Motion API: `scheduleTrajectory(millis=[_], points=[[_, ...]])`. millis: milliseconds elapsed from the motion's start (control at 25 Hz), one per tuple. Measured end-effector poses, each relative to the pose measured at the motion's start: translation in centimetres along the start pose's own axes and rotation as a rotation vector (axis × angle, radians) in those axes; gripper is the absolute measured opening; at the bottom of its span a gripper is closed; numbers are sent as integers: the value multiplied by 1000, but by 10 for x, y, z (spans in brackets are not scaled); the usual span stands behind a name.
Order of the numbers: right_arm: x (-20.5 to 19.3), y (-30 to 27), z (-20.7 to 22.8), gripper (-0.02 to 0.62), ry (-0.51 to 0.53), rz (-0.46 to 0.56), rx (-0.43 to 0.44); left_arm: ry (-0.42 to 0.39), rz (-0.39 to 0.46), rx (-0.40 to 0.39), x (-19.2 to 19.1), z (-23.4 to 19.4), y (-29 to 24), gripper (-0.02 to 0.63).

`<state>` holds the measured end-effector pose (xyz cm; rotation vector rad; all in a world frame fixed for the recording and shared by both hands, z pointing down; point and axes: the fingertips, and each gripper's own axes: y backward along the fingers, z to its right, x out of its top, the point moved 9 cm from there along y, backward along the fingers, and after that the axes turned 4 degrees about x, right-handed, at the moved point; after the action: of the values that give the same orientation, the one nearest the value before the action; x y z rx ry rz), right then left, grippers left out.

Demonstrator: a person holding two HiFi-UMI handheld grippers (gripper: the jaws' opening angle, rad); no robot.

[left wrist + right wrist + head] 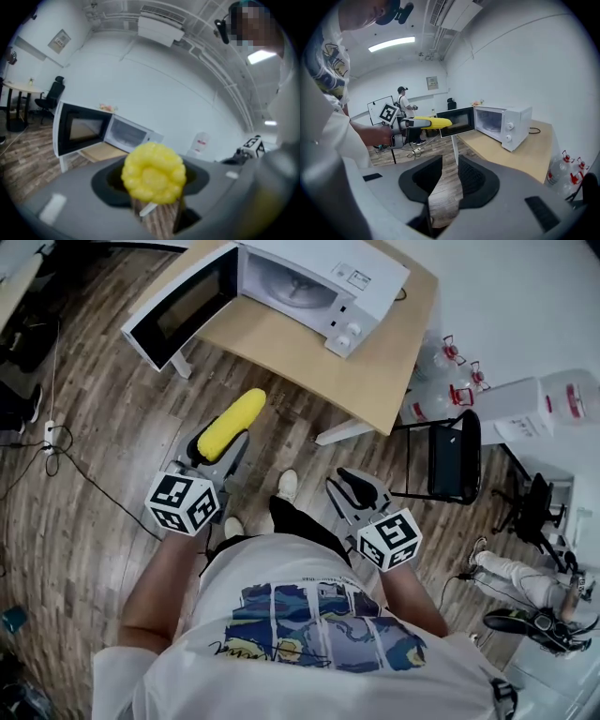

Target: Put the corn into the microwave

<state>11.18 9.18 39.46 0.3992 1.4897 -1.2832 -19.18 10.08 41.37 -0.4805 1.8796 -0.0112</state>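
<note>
**Corn clamped in the left gripper, short of the open microwave**

The left gripper (215, 454) pinches the corn (232, 424) by its near end. Most of the cob juts out ahead of the jaws, toward the upper part of the head view. The right gripper (360, 495), lower right of centre, has its jaws spread with only floor showing between them.

The microwave (314, 279) sits on the table (375, 376) at the top of the frame, well apart from the corn. Its door (176, 307) is swung open toward the upper left.

I'd worry about that long overhang. With the grip so far back, the cob could droop or twist loose. Its tip could also clip the door edge or the cavity frame if it goes in off line.

The left gripper view shows only the cob's blurred end face (153, 173), so how deep the pads bite is unclear. The cavity is washed out.
</note>
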Motion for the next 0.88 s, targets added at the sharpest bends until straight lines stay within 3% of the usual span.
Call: scheduleTrajectory(millis=[240, 480, 880], points=[[36, -11, 91, 92, 39, 16, 46, -31, 9, 113, 23, -13, -80, 247], [44, -12, 162, 87, 52, -3, 86, -53, 17, 215, 41, -30, -148, 247], [57, -29, 209, 83, -15, -6, 36, -86, -33, 255, 60, -81, -245, 247]])
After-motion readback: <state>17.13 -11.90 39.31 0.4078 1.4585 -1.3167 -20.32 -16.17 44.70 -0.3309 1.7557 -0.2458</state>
